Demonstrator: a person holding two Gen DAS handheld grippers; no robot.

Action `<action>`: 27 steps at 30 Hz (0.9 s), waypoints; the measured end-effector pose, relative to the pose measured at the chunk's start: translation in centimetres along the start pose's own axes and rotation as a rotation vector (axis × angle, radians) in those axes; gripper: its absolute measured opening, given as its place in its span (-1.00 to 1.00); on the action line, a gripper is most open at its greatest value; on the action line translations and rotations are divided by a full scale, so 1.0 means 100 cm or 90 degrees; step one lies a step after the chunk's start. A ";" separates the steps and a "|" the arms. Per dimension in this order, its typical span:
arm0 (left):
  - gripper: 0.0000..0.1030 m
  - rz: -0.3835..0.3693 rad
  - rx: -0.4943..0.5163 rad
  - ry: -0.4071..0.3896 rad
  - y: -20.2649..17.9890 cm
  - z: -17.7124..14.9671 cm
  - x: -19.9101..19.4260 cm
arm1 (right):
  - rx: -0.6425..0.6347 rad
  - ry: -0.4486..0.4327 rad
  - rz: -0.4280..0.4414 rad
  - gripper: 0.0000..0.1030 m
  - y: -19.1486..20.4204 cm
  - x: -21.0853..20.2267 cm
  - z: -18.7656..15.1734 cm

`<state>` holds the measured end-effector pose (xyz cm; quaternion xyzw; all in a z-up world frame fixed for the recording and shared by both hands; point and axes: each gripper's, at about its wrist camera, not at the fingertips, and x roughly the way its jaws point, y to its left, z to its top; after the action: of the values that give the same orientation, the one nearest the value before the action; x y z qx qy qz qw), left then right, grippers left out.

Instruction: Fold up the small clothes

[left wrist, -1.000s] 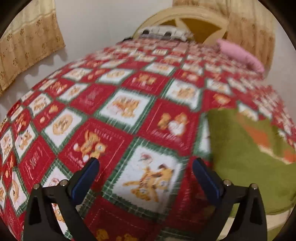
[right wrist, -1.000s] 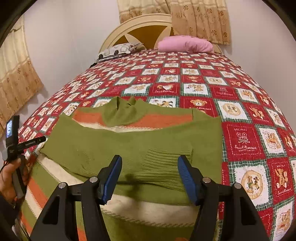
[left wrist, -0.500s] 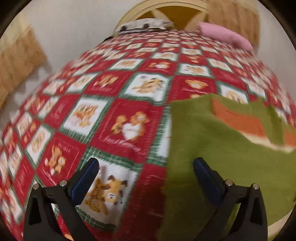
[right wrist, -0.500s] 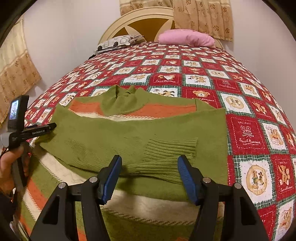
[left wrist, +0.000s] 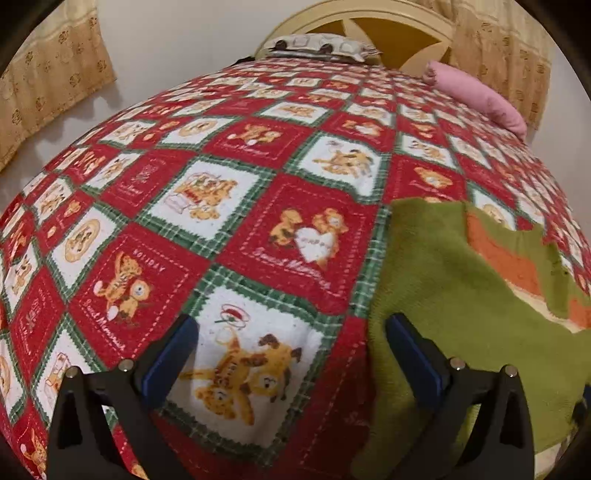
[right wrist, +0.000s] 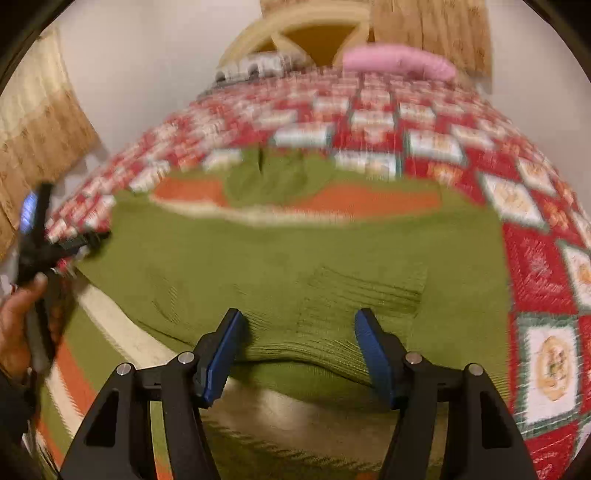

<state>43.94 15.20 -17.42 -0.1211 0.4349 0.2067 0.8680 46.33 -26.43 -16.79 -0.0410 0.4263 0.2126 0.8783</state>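
Note:
A green knit sweater (right wrist: pixel 295 251) with orange and cream stripes lies flat on the bed, its sleeves folded across the chest and a ribbed cuff (right wrist: pixel 365 291) near the middle. My right gripper (right wrist: pixel 297 354) is open and empty, low over the folded sleeve just in front of the cuff. My left gripper (left wrist: pixel 291 354) is open and empty over the quilt, its right finger at the sweater's left edge (left wrist: pixel 436 295). The left gripper also shows at the far left of the right wrist view (right wrist: pixel 40 236), held by a hand.
The bed is covered by a red, white and green patchwork quilt (left wrist: pixel 229 221) with bear prints. A pink pillow (right wrist: pixel 399 62) and a patterned pillow (left wrist: pixel 317 44) lie at the cream headboard (right wrist: pixel 295 33). Beige curtains (left wrist: pixel 48 85) hang on both sides.
My left gripper swung right toward the sweater, then back a little left, ending at its left edge. My right gripper moved forward and lower over the folded sleeve. Both stayed open.

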 end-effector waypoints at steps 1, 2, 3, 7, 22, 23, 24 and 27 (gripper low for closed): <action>1.00 -0.021 0.011 -0.007 -0.001 -0.001 -0.005 | 0.004 -0.005 -0.002 0.24 0.000 -0.002 0.001; 1.00 -0.035 0.022 -0.008 -0.003 -0.002 -0.009 | 0.013 -0.005 -0.003 0.24 -0.001 -0.004 0.003; 1.00 -0.042 0.036 -0.009 -0.004 -0.005 -0.014 | 0.019 -0.014 -0.009 0.24 -0.001 -0.008 0.004; 1.00 -0.030 0.124 -0.033 -0.020 -0.022 -0.034 | -0.008 -0.052 -0.022 0.24 0.007 -0.022 0.004; 1.00 -0.073 0.140 -0.030 -0.009 -0.044 -0.058 | 0.001 -0.011 -0.042 0.26 -0.004 -0.026 -0.014; 1.00 -0.076 0.146 -0.039 -0.009 -0.047 -0.065 | 0.011 -0.020 -0.045 0.26 -0.005 -0.034 -0.016; 1.00 -0.077 0.153 -0.044 -0.009 -0.050 -0.071 | 0.014 -0.024 -0.046 0.26 -0.006 -0.038 -0.017; 1.00 -0.080 0.177 -0.060 -0.013 -0.057 -0.085 | 0.006 -0.024 -0.055 0.26 -0.006 -0.050 -0.024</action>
<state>36.00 9.68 -13.94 -0.0165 0.4096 0.0952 0.9071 42.08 -29.24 -14.50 -0.0509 0.4087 0.1733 0.8946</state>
